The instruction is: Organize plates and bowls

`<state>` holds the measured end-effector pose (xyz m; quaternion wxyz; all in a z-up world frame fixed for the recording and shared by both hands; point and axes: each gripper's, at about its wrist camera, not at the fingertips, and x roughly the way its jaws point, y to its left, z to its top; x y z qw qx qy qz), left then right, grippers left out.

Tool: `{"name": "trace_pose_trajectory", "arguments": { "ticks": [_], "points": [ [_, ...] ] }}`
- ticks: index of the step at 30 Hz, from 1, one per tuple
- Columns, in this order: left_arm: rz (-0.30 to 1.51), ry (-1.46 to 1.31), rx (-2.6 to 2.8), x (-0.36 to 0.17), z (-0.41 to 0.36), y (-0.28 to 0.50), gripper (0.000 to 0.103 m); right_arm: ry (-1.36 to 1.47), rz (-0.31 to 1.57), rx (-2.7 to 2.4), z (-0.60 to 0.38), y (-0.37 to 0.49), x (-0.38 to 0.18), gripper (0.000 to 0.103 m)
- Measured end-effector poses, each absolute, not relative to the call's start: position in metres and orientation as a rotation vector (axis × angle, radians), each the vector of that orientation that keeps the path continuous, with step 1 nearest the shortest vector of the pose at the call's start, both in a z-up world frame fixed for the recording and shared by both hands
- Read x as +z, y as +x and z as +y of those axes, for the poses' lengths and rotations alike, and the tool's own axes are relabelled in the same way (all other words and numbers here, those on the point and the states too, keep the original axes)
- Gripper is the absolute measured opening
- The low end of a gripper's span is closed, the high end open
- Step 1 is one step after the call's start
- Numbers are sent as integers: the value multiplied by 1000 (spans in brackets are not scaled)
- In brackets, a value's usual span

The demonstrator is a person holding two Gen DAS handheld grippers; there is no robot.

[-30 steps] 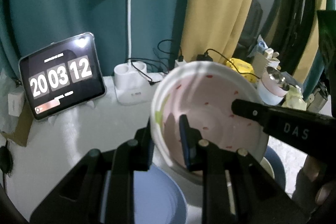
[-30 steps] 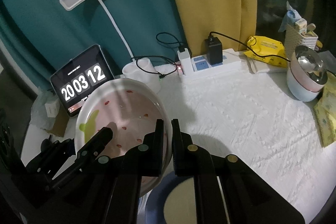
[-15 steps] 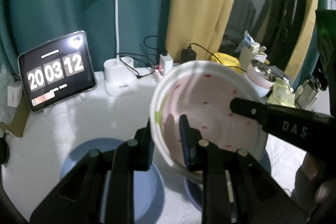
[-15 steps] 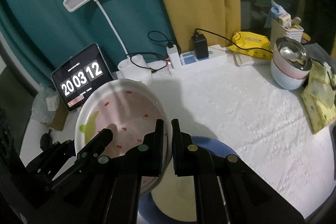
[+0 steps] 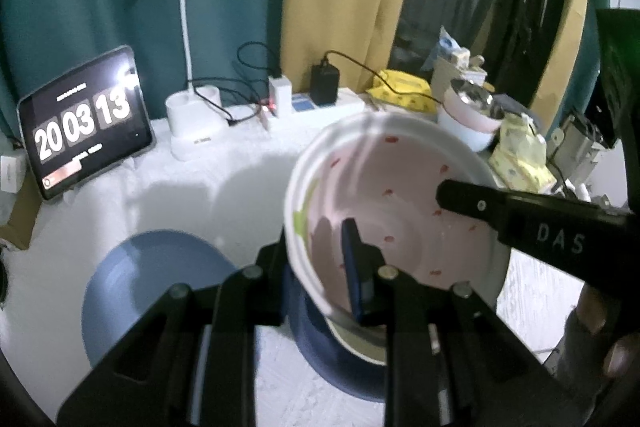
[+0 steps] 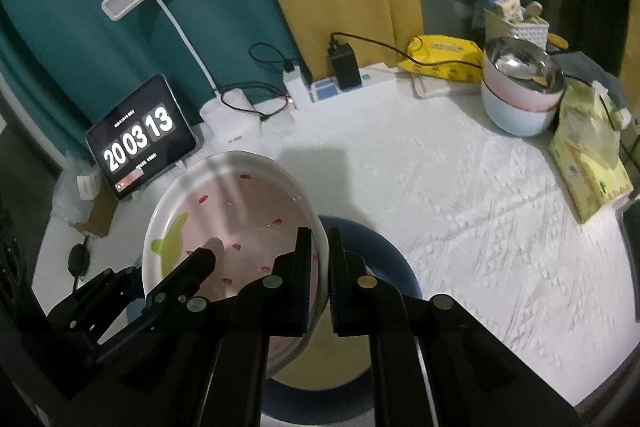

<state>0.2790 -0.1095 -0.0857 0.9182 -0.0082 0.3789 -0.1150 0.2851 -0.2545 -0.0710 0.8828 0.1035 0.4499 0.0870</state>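
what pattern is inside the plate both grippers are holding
The plate is pale pink inside with small red specks, a green leaf-like patch near one edge and a white rim; the right wrist view shows it best.

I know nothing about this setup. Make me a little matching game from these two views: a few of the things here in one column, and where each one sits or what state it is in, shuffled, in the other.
Things
1. pink dotted bowl
2. light blue plate
3. clock tablet
4. stacked bowls

Places or states
A. propped up at the back left, beside the lamp base
B. lying flat on the white cloth, untouched
C. pinched at its rim by the left tool and the right tool, tilted
D. at the far right of the table, a metal bowl on top

Pairs: 1-C, 2-B, 3-A, 4-D
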Motion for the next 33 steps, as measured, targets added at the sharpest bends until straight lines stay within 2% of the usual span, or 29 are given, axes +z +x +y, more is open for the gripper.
{"name": "trace_pose_trajectory", "arguments": {
  "ticks": [19, 31, 33],
  "points": [
    [888, 53, -252, -128, -132, 265, 22, 216, 1016, 163, -270, 275, -110, 9],
    [898, 76, -215, -132, -131, 268, 24, 159, 998, 142, -266, 274, -114, 10],
    [905, 63, -222, -133, -128, 269, 24, 141, 991, 122, -266, 274, -113, 15]
  ]
}}
